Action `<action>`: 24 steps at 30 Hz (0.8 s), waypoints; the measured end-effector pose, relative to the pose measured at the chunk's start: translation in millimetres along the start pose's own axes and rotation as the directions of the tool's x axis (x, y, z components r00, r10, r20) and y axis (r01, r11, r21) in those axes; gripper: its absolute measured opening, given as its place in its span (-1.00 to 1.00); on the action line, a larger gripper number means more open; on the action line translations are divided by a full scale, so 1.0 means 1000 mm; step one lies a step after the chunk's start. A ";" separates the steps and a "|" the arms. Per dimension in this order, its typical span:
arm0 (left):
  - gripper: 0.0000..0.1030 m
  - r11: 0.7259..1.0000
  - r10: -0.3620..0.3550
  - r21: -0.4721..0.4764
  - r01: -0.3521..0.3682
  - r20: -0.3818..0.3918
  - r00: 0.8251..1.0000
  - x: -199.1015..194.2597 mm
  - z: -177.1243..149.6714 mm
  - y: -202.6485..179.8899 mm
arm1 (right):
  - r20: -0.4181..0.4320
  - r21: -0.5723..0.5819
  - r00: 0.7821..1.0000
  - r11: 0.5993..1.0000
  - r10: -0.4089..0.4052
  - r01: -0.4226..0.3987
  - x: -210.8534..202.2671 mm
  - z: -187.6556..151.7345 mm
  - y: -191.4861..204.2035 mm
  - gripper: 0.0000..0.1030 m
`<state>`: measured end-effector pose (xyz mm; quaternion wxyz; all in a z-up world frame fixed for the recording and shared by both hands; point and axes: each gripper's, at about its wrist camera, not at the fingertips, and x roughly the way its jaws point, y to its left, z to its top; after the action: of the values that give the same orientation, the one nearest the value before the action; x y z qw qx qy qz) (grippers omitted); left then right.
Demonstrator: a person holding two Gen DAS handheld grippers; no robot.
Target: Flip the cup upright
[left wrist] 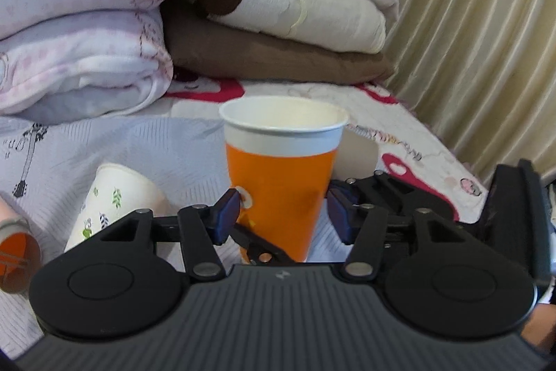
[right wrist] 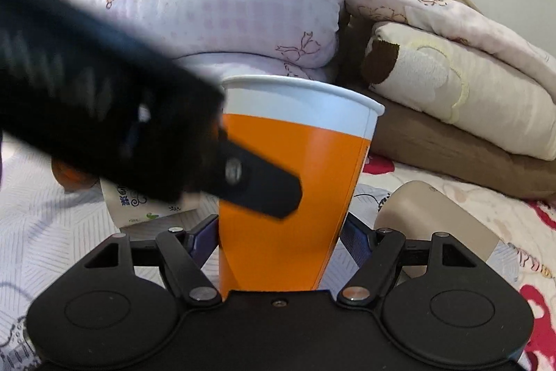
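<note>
An orange paper cup with a white rim (left wrist: 281, 176) stands upright on the bed, mouth up. It fills the middle of the right wrist view (right wrist: 292, 183). My left gripper (left wrist: 283, 214) has its blue pads on either side of the cup's lower body, close to the wall but with a small gap on the right. My right gripper (right wrist: 279, 239) has its blue pads pressed against the cup's base on both sides. The other gripper's black body (right wrist: 104, 113) crosses the left of the right wrist view.
A white leaf-print cup (left wrist: 114, 200) lies tipped on the bed at left, and another orange cup (left wrist: 17, 252) lies at the far left edge. Folded quilts (left wrist: 278, 16) are stacked behind. A curtain (left wrist: 486, 40) hangs at right. The bedsheet (left wrist: 156, 145) is pale and patterned.
</note>
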<state>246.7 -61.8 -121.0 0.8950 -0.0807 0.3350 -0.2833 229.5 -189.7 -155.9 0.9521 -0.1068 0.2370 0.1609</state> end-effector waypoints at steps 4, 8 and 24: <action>0.40 0.999 0.001 0.032 -0.001 -0.012 1.000 0.001 -0.003 -0.006 | 0.017 -0.030 1.000 0.999 0.017 -0.016 -0.006 -0.006 0.005 0.51; 0.34 0.998 -0.013 0.057 0.013 -0.008 1.000 -0.002 -0.006 -0.008 | 0.009 -0.057 1.000 0.998 0.020 -0.019 -0.012 -0.009 0.009 0.52; 0.24 0.995 -0.101 0.018 0.101 -0.020 0.995 -0.018 -0.007 -0.004 | -0.089 -0.030 0.996 0.999 -0.015 0.012 -0.035 -0.002 0.020 0.58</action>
<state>229.5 -55.2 -114.7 0.8770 -0.0861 0.3363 -0.3323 192.3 -180.3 -143.1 0.9401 -0.1292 0.2760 0.1531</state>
